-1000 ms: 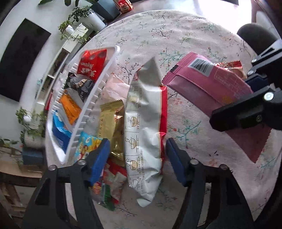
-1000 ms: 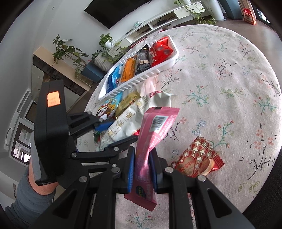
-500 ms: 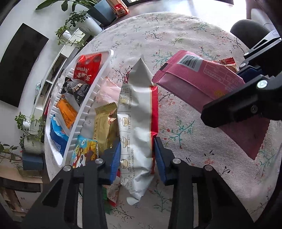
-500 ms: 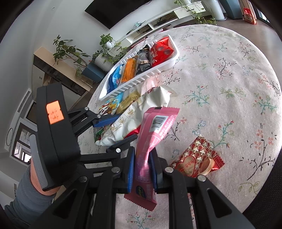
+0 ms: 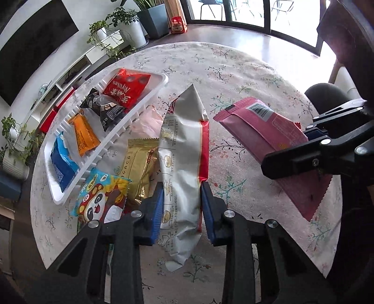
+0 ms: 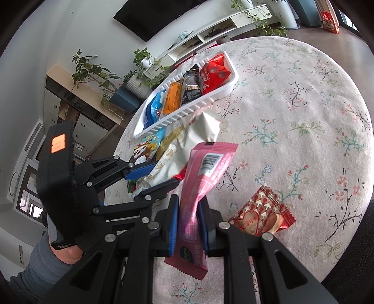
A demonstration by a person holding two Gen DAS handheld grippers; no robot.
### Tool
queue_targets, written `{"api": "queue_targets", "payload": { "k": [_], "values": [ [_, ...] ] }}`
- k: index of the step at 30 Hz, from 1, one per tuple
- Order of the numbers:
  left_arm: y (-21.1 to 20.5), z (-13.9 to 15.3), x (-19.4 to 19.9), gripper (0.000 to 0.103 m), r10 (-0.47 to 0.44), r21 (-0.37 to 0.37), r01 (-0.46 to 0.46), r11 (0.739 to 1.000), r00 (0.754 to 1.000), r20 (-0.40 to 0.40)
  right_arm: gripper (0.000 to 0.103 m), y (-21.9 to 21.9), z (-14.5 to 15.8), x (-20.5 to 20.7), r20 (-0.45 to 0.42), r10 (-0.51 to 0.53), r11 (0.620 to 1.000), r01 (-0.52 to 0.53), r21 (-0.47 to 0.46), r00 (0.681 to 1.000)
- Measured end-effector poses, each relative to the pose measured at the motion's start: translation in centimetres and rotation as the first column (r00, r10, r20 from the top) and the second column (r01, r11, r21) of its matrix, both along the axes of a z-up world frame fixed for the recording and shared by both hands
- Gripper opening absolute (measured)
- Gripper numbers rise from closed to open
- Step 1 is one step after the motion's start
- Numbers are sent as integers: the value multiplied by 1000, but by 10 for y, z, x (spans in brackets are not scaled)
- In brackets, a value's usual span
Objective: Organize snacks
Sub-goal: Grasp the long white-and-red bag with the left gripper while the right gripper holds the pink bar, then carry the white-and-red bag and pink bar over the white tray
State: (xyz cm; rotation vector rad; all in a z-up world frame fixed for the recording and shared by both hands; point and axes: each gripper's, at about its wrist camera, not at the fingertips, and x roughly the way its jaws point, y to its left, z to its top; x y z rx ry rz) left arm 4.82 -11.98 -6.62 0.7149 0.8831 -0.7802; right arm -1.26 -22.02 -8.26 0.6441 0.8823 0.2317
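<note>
I see a round table under a pale floral tablecloth (image 5: 233,70), standing on a dark wood floor (image 5: 268,37). A black television (image 5: 30,46) hangs on the white wall above a low white shelf unit (image 5: 77,67). Potted plants (image 5: 131,21) stand along that wall. Daylight pours through tall windows (image 5: 245,11). A wooden cabinet (image 6: 77,98) stands nearby.

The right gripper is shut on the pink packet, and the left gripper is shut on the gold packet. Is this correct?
Not quite. The right gripper is shut on the pink packet, but the left gripper is shut on the long white packet, as the left wrist view shows; the gold packet lies beside it.
</note>
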Motion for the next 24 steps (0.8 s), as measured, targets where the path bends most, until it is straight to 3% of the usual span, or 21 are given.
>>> {"api": "queue_targets", "payload": {
  "k": [13,18,24],
  "values": [
    [25,22,0,26,86,-197,-110,974,988,-128,19,-5,9,-3,35,-13,1000,13,4,999],
    [47,40,3,26,134,-301,-180,936,977,-168,19,-14,17,-3,57,-28,1000,27,11,998],
    [84,67,11,26,193,-414,-271,869,956,-222,19,-35,26,-1,72,-68,998,67,10,995]
  ]
}}
